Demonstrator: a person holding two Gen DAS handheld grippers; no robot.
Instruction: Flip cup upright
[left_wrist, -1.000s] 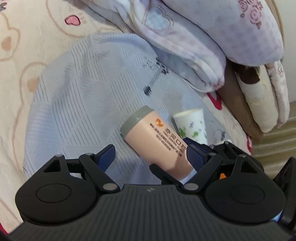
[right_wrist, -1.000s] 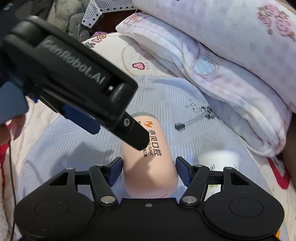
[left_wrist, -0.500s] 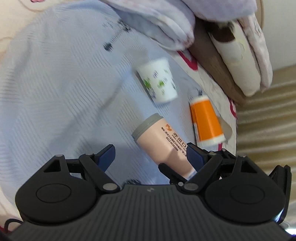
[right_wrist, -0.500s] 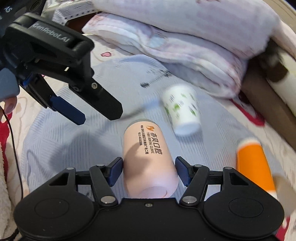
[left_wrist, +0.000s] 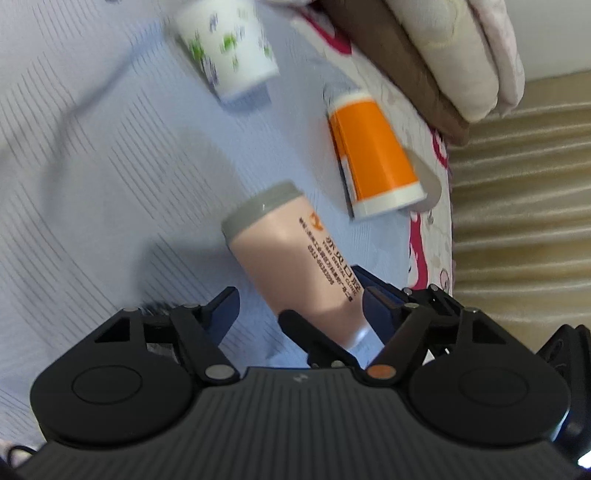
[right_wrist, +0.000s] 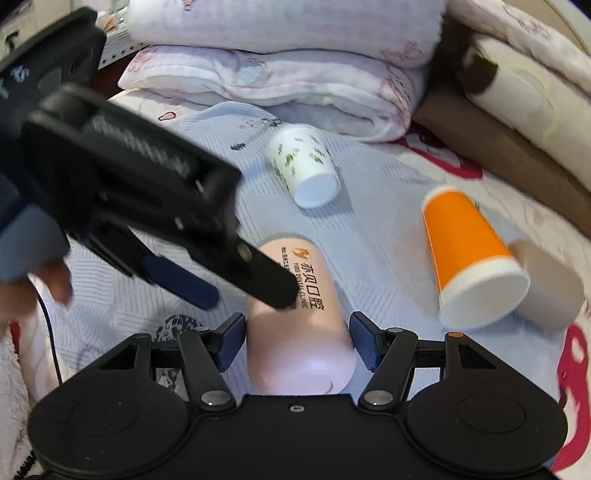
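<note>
Right tongs (right_wrist: 297, 341) had the pink cup (right_wrist: 299, 325) between the jaws, pads just beside its walls on both sides; contact not confirmable, so can't say whether they were clenched on it or only bracketing it. The cup lay on its side on the blue cloth (right_wrist: 373, 236), grey end pointing away from the right tongs.

Left tongs (left_wrist: 301, 308) were released, jaws wide, nothing between them. In the right view the left tongs (right_wrist: 207, 291) sat over the cup's far half, one finger crossing its print.

Change over the last second: both views pulled back and tilted. An orange cup (right_wrist: 472, 258) came into view to the right of the right tongs, with a tan object (right_wrist: 550, 288) just behind it. The left tongs dropped closer over the pink cup. The cup's pose relative to the right tongs was unchanged. Judgement: no flip progress yet, still at the grip stage.

Count, near to far:
- pink cup: 1, lying down
- orange cup: 1, lying down
- white cup with green print (right_wrist: 303, 166): 1, lying down, ahead of the right tongs
- folded blankets (right_wrist: 280, 48): a stack beyond, number unclear
</note>
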